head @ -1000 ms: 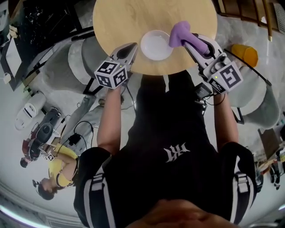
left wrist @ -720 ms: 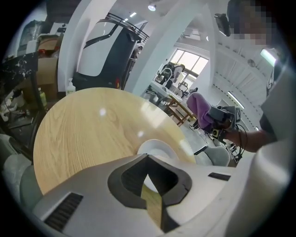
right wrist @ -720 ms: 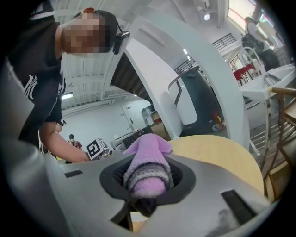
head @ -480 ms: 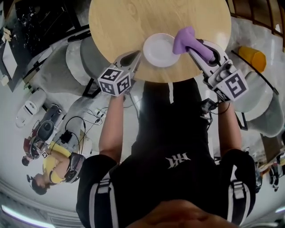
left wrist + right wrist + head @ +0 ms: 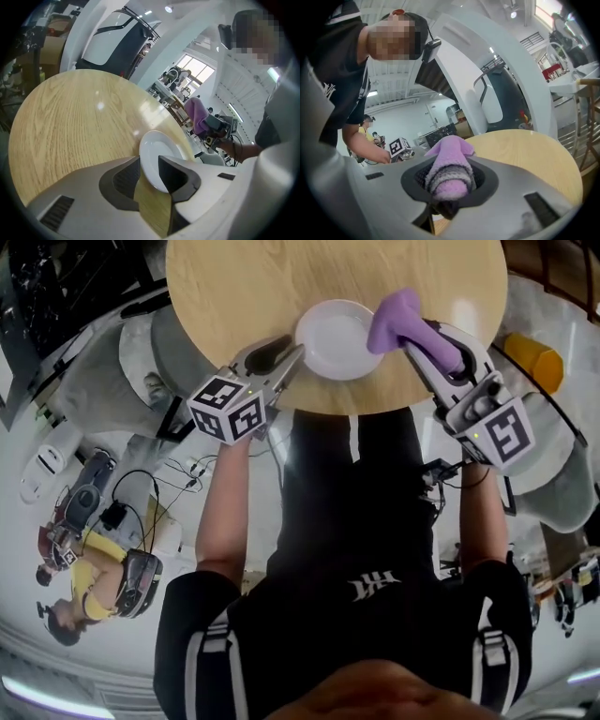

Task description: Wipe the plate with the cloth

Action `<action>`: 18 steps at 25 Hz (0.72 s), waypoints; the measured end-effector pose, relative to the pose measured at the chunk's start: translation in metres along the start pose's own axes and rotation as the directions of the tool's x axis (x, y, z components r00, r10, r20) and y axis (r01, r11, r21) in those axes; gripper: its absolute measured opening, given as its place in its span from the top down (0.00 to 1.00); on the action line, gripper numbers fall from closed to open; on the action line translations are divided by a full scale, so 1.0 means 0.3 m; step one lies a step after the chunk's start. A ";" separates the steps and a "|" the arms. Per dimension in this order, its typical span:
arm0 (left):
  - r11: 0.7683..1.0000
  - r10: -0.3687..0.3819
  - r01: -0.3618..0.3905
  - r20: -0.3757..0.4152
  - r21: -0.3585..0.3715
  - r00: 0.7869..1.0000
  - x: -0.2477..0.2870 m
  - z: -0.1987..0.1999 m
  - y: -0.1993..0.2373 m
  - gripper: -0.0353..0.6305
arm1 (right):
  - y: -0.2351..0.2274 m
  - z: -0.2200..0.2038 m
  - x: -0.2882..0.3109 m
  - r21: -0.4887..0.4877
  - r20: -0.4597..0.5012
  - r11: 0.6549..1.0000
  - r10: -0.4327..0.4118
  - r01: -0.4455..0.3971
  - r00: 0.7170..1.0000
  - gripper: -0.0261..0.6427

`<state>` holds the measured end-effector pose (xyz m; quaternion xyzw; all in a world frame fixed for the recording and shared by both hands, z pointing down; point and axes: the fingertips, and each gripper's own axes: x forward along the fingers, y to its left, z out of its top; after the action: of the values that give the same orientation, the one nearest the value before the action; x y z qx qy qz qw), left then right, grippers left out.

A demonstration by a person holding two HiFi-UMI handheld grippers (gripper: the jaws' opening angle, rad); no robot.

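A white plate (image 5: 336,338) lies on the round wooden table (image 5: 272,287) near its front edge. My left gripper (image 5: 292,354) is at the plate's left rim. Its jaws have just been opening and now stand open, with the plate's rim (image 5: 157,152) between the fingers and a gap beside it. My right gripper (image 5: 412,334) is shut on a purple cloth (image 5: 394,320), which sticks out past the fingertips over the plate's right edge. In the right gripper view the bunched cloth (image 5: 450,171) fills the jaws. The cloth (image 5: 199,115) also shows beyond the plate in the left gripper view.
Grey-white seats (image 5: 141,362) ring the table at left and right. An orange object (image 5: 525,357) lies at the right. A person in yellow (image 5: 84,568) crouches among gear and cables at the lower left. The left gripper's marker cube (image 5: 398,147) shows in the right gripper view.
Both grippers have sunk toward the table with the plate and the cloth. The left jaws, closed on the plate's rim before, have spread apart. The cloth stays gripped on the right.
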<state>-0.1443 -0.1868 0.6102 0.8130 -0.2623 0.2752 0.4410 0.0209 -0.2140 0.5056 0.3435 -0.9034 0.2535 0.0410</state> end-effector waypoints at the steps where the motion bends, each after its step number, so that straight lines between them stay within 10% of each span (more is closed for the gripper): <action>1: 1.000 0.001 -0.001 -0.007 0.004 1.000 0.004 -0.006 0.002 0.75 | -0.004 -0.004 -0.001 0.002 0.006 1.000 -0.002 0.002 1.000 0.82; 8: 0.999 -0.032 0.032 -0.002 -0.021 0.999 0.013 -0.003 0.007 0.63 | -0.007 -0.026 0.009 0.019 0.011 1.000 0.000 0.000 1.000 0.82; 18: 0.999 -0.049 0.048 -0.023 -0.022 0.999 0.035 -0.018 -0.007 0.75 | -0.006 -0.033 -0.014 0.015 0.013 1.000 -0.009 0.009 1.000 0.82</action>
<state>-0.1365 -0.1832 0.6185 0.8111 -0.2404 0.2710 0.4592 0.0242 -0.2078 0.5140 0.3494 -0.9002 0.2578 0.0336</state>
